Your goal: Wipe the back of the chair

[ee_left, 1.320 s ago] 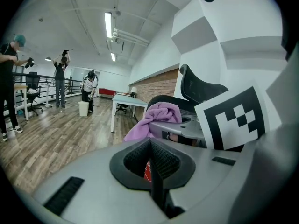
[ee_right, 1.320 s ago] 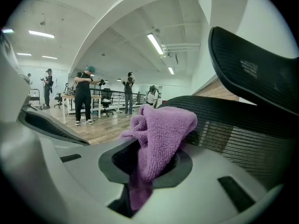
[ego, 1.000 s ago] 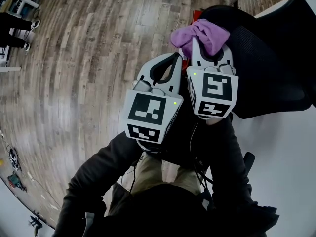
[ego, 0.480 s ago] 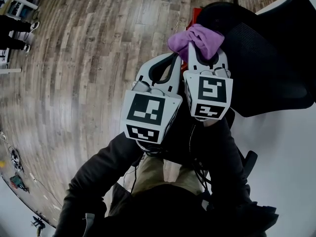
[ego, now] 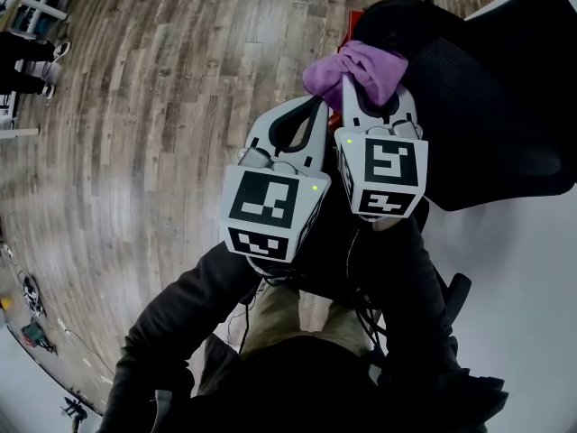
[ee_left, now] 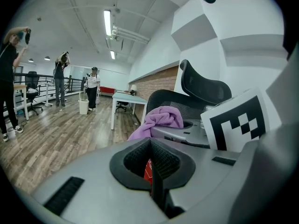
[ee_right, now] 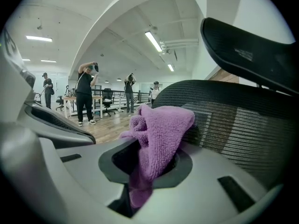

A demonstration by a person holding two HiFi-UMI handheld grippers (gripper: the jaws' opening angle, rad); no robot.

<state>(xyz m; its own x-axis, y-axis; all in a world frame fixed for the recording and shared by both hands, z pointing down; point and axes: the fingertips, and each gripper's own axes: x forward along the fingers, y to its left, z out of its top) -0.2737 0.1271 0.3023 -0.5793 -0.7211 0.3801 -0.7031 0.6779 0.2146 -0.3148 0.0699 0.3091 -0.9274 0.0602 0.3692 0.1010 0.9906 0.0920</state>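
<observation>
Wood floor (ego: 162, 106); right tool (ee_right: 152, 162) tight on cloth (ee_right: 161, 125) by chair back (ee_right: 243, 120)

Head view steeply down, both gripper views close, seemingly level, all sharing purple cloth (ego: 353, 69) and chair back (ego: 478, 97).

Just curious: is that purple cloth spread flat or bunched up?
Bunched up: the cloth bulges in crumpled folds from the shut right gripper.

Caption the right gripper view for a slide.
Right gripper clamps a purple cloth close to the black mesh chair back.
</observation>
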